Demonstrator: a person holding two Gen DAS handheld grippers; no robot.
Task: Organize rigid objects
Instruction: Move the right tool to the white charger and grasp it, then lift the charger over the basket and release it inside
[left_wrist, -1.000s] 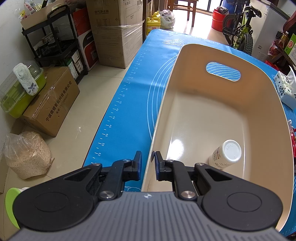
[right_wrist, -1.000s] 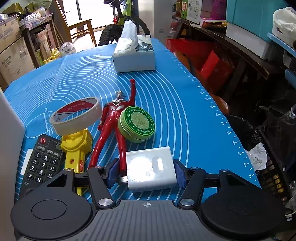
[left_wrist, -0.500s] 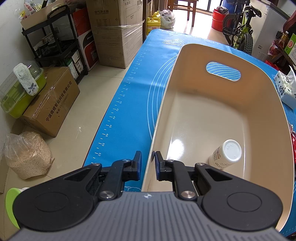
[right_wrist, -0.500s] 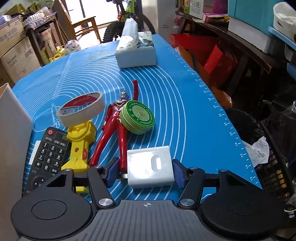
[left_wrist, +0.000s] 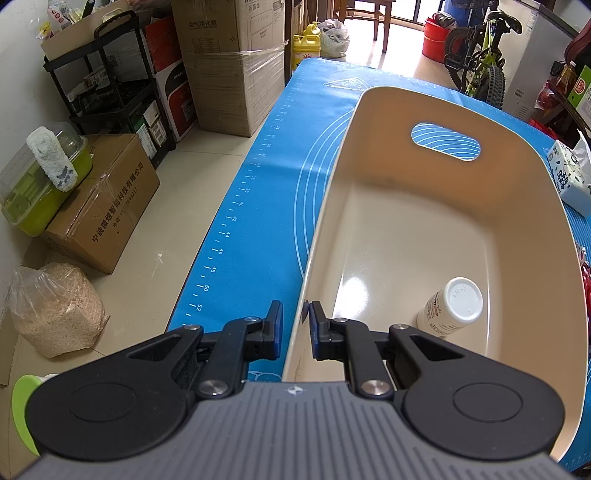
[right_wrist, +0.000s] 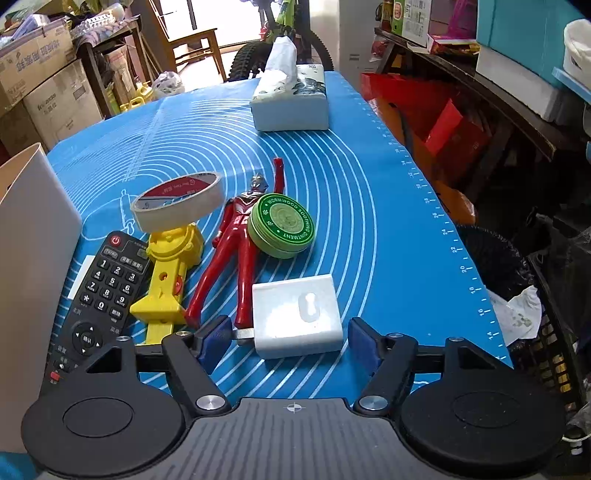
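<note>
Over on the left, the left gripper (left_wrist: 293, 328) straddles the near wall of the cream bin (left_wrist: 436, 229), one pad on each side of the rim; the jaws are nearly closed, but whether they actually pinch the wall I cannot tell. Inside the bin lies just one item, a white bottle (left_wrist: 452, 308), on its side near the front right corner, so the sorting looks barely begun. Moving right, plenty waits on the blue worktop (right_wrist: 369, 192): a black remote (right_wrist: 101, 288) just beside the bin's outer wall, a yellow toy (right_wrist: 168, 273) with a tape roll (right_wrist: 177, 199) propped on its top, a red figure (right_wrist: 236, 254) lying flat, and a green ointment tin (right_wrist: 280, 225) resting against it. Nearest the right gripper (right_wrist: 290, 338) sits a white adapter (right_wrist: 297, 317), squarely between the open jaws, with a clear gap at the left pad and a narrower one at the right. It rests on the mat, not lifted, and looks like the next pick. A tissue box (right_wrist: 291, 103) stands well apart at the far end.
</note>
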